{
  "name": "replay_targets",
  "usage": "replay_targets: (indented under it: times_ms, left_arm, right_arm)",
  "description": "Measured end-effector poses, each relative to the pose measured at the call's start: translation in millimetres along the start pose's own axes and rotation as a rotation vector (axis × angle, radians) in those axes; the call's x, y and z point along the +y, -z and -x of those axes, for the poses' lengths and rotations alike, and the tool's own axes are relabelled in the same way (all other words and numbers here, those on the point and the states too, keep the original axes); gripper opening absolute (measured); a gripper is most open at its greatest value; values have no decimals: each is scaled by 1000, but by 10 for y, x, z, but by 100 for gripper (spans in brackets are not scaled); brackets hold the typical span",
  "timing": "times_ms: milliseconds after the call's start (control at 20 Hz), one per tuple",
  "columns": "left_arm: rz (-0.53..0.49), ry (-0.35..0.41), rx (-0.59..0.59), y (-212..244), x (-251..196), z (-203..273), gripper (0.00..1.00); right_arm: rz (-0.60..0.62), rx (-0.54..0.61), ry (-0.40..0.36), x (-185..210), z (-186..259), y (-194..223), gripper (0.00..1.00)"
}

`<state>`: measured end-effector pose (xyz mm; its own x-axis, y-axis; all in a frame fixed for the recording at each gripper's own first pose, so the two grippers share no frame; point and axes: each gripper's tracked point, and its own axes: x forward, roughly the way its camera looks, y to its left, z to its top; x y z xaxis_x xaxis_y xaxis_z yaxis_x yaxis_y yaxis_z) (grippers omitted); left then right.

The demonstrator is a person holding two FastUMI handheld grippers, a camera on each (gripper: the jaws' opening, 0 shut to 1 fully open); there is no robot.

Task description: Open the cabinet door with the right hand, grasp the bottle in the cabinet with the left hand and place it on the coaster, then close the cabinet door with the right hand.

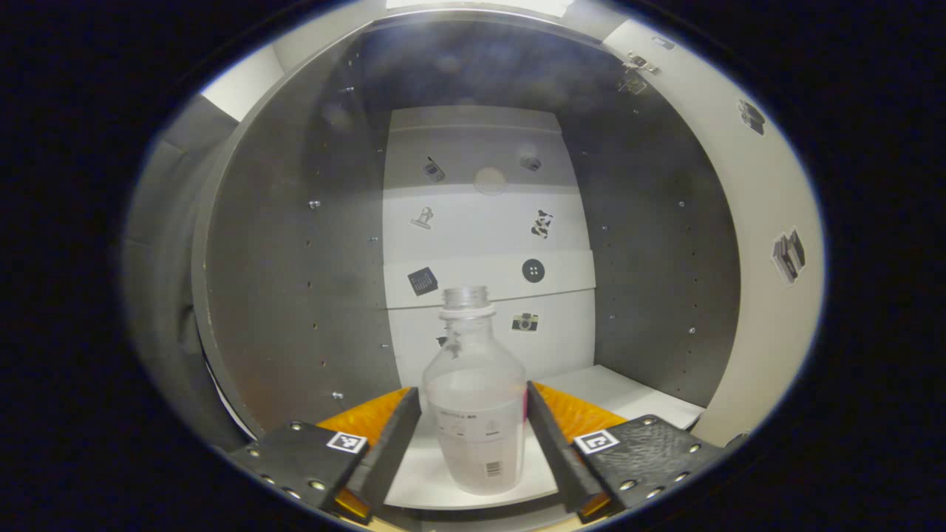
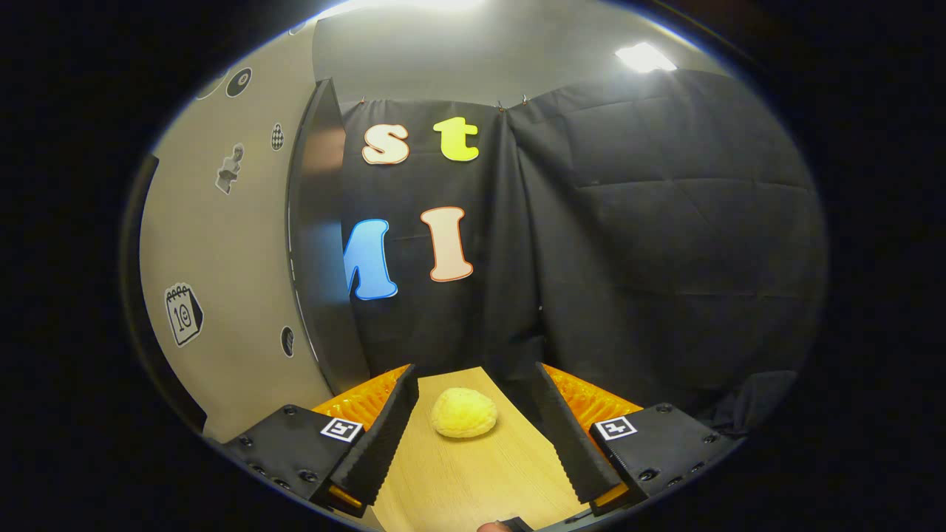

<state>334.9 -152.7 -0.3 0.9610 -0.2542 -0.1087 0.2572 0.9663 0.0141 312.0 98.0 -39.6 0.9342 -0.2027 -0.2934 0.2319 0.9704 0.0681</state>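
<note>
— Left claw [image 1: 473, 436] is inside the open cabinet [image 1: 295, 295], fingers wide around the bottle [image 1: 475, 399], not pressing yet?

— Yes. Door [image 2: 314, 244] is open; right claw [image 2: 473, 436] is spread, holding nothing. Grasp, coaster and closing are left.

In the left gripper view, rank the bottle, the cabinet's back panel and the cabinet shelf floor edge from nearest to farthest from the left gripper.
1. Cabinet shelf floor edge: lowest in the frame, under the left gripper.
2. Bottle: upright between the open jaws, capless; contact with them unclear.
3. Back panel: behind the bottle, carrying small stickers.
</note>
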Motion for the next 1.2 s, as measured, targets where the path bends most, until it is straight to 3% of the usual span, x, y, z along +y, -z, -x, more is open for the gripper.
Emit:
replay_targets:
  times_ms: [50, 150, 200, 250, 400, 450, 500, 650, 700, 800, 850, 950, 1050, 1200]
  left_arm:
    - [3, 0, 0, -5, -4, 15, 74]
    - [11, -5, -5, -46, 4, 85, 77]
    - [14, -14, -12, -69, 22, 126, 72]
    - [15, -19, -23, -114, 29, 170, 75]
    - [9, -30, -55, -238, 48, 371, 77]
    - [5, -35, -64, -272, 55, 450, 76]
    - [3, -43, -69, -281, 68, 534, 75]
    - [16, -75, -75, -283, 150, 803, 75]
    - [25, -88, -75, -269, 182, 907, 75]
    - [35, -117, -79, -250, 261, 1104, 75]
    - [35, -134, -79, -236, 312, 1204, 76]
    - [42, -166, -73, -179, 402, 1412, 77]
    - [59, -198, -67, -110, 496, 1617, 72]
    - [82, -248, -60, 16, 641, 1936, 76]
  right_arm:
    - [-1, 0, -3, -4, -9, -4, 98]
    - [0, -4, -13, 6, -28, -20, 98]
    - [2, -5, -19, 8, -30, -23, 98]
    - [4, -7, -25, 8, -43, -30, 93]
    - [9, -10, -51, 10, -80, -38, 93]
    - [8, -9, -63, 13, -97, -31, 98]
    - [7, -6, -78, 21, -105, -25, 93]
    - [9, -7, -124, 63, -128, -28, 93]
    - [11, -7, -136, 73, -123, -26, 98]
    - [11, -9, -166, 105, -105, -35, 98]
    - [12, -10, -180, 117, -100, -45, 93]
    - [20, -11, -204, 149, -79, -47, 98]
    - [27, -12, -228, 172, -58, -63, 98]
    - [32, -12, -264, 237, -17, -60, 98]
